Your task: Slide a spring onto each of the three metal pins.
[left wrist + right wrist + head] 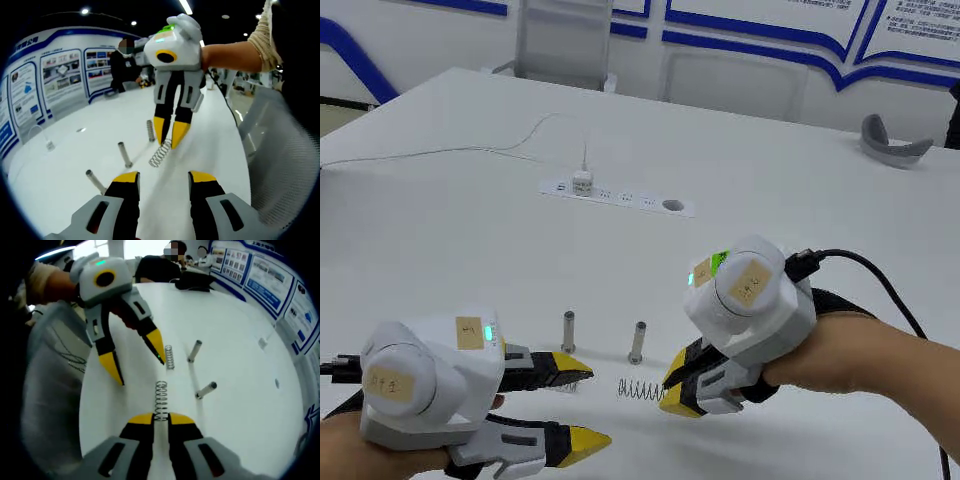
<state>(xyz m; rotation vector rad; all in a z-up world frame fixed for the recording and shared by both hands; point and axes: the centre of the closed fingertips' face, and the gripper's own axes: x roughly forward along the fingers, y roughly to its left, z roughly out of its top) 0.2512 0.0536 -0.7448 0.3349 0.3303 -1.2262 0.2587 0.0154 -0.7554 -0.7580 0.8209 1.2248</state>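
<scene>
White table (440, 230) carries the work, and two bare metal pins stand upright on it, one (568, 330) to the left and one (637, 342) to the right, a little apart from each other. The right claw (672, 392) is pinched narrow on one end of a spring (638, 388), which stretches out sideways from the yellow tips towards the left claw (588, 402). I cannot tell whether the spring's free end rests on the table or hangs just above it. This held spring lies just in front of the right-hand pin, nearer the person. In the right gripper view the coil runs straight ahead from between the closed tips. Beyond it in that view a second spring (169, 357) stands upright, seemingly over a third pin, just beside one yellow tip of the left claw. The left claw is spread wide with nothing between its jaws, and its upper tip points at the spot near the left-hand pin. In the left gripper view the right claw comes down from above with the spring slanting off its tips. Farther back on the table lie a white power strip (615, 195) with a plug (583, 182) in it and a thin cable (470, 150) trailing left. A grey curved band (895, 145) lies at the far right edge.
</scene>
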